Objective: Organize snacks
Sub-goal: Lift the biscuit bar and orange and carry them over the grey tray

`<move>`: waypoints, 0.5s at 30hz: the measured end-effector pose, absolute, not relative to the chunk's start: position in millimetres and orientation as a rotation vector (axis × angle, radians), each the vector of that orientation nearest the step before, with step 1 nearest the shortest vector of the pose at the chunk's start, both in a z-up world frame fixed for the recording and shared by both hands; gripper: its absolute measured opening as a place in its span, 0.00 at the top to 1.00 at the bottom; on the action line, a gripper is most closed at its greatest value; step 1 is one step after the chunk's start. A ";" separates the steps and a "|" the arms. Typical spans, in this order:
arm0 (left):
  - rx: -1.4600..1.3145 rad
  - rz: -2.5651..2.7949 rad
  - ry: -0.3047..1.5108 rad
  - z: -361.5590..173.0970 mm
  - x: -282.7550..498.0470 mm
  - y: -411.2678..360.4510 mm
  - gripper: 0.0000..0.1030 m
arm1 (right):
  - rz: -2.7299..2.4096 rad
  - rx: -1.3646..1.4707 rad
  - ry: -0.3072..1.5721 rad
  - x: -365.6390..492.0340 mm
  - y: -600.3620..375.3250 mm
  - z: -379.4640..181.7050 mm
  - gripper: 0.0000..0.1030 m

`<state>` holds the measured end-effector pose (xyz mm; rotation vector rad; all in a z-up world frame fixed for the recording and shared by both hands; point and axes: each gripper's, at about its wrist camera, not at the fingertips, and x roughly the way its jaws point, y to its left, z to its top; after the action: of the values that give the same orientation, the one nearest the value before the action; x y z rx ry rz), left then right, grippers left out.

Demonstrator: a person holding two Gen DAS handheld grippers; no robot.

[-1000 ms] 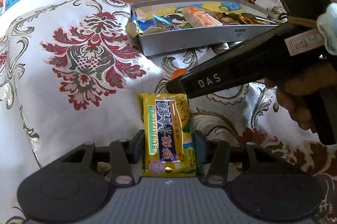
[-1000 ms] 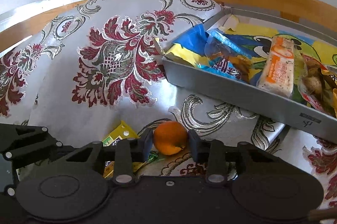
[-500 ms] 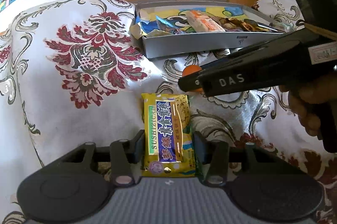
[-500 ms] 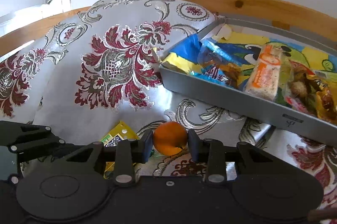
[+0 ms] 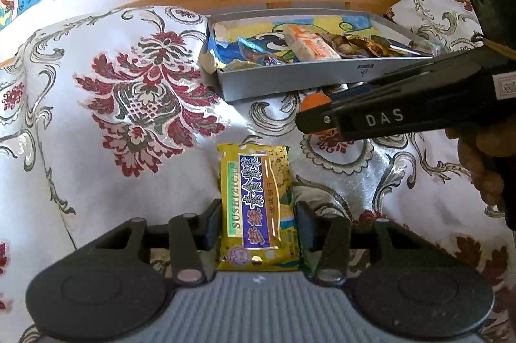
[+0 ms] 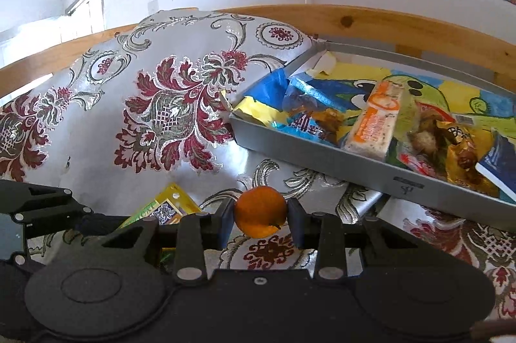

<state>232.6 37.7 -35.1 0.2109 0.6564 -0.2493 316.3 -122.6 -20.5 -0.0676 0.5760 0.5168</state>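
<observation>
With the right gripper [image 6: 260, 222] pinching the round orange [image 6: 260, 211] and the left gripper [image 5: 259, 223] clamping the slick yellow packet [image 5: 257, 207], both short of the grey tray [image 6: 338, 164] at the bed's far edge, either could slip out onto the patterned bedcover [image 5: 145, 104].

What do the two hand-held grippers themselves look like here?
Both are black plastic with two short flat fingers on linkage arms with silver pivot pins. The left hand-held gripper has a grey ribbed base. The right hand-held gripper is all black; seen side-on, its long body carries white "DAS" lettering and a paper label.
</observation>
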 end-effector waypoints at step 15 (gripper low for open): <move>0.171 -0.198 0.569 -8.5 243.8 36.0 0.50 | 0.474 -0.036 0.525 308.6 -146.4 -3.9 0.64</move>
<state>243.8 36.0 -8.5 0.1710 0.5695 -0.1980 308.6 -146.4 -3.9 -0.0364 0.5249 0.4744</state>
